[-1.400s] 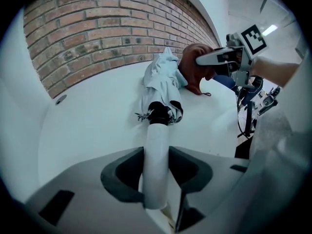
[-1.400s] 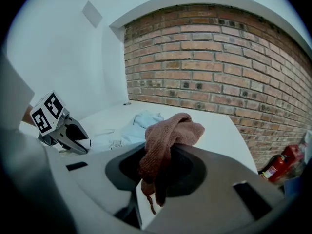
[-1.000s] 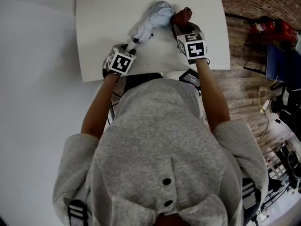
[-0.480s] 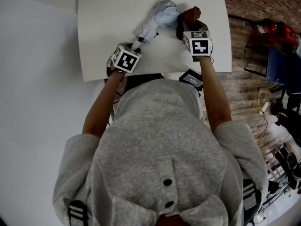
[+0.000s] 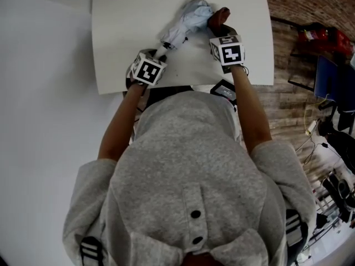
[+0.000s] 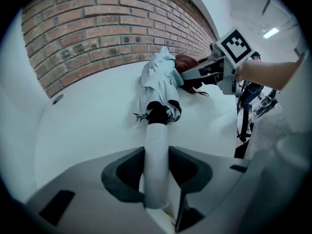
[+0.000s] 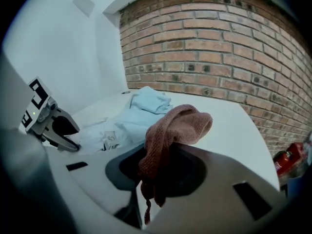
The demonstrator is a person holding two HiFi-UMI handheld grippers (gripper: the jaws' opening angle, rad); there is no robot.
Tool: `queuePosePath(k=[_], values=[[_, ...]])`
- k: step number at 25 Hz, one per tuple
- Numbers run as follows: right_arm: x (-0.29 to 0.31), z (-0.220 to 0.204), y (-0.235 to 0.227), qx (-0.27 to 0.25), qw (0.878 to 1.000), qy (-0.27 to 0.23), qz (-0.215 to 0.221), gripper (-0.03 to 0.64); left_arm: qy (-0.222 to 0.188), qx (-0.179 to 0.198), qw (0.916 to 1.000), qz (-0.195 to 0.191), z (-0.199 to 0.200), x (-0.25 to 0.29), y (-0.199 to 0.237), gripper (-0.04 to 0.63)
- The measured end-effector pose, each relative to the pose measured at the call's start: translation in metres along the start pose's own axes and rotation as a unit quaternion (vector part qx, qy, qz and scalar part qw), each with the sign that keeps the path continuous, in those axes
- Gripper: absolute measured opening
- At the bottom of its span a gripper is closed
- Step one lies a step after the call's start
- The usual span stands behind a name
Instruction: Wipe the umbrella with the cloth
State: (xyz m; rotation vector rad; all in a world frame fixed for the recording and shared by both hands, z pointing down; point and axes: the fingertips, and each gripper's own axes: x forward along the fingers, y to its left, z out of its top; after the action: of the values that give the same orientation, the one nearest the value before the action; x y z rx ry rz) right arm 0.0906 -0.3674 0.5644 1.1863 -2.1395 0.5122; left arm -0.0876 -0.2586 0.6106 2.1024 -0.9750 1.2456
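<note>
Red brick wall at the back, and before it a white rectangular bench (image 5: 122,49) carrying the work.

Resting on that bench, a folded pale-blue fabric umbrella (image 5: 186,24). Long axis slanting in the head view from near left to far right: white cylindrical handle (image 6: 156,165) at the near-left end, bunched canopy (image 7: 141,108) at the far-right end.

Left gripper (image 5: 158,53): jaws closed firmly on the handle, one on each side of it, sighting straight down the umbrella's length toward the canopy. Serves, by the look of it, as the anchor.

Right gripper (image 5: 219,27): set at the far end, beside the canopy's right flank, jaws closed on a reddish-brown knitted cloth (image 7: 170,128). Cloth bulging out in front of the jaws as a rounded wad, a thin tail hanging down between them.

From the right jaws, canopy lying ahead and to the left; cloth wad either touching the fabric or just beside it, impossible to say which from these views.

Judged as mid-wipe, right hand the nearer to the canopy and the only one carrying the cloth. Coming stroke probably best run along the long axis, from the canopy end down toward the handle, with the wad pressed leftward into the folds. Chief risk: loose fabric bunching or shifting under the cloth rather than being rubbed.
</note>
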Motion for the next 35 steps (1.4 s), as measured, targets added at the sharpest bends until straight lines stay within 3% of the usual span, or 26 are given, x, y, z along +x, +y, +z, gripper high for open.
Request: queuePosePath(k=[23,35], values=[[0.006,-0.011,0.105,0.021,0.994,0.012,0.106,0.097,-0.005,-0.004,0.9999,0.009,-0.001,0.002,0.0,0.156],[-0.005,-0.009,0.148,0.003,0.986,0.03,0.164,0.097,-0.015,-0.002,0.9998,0.014,0.004,-0.001,0.001,0.156]])
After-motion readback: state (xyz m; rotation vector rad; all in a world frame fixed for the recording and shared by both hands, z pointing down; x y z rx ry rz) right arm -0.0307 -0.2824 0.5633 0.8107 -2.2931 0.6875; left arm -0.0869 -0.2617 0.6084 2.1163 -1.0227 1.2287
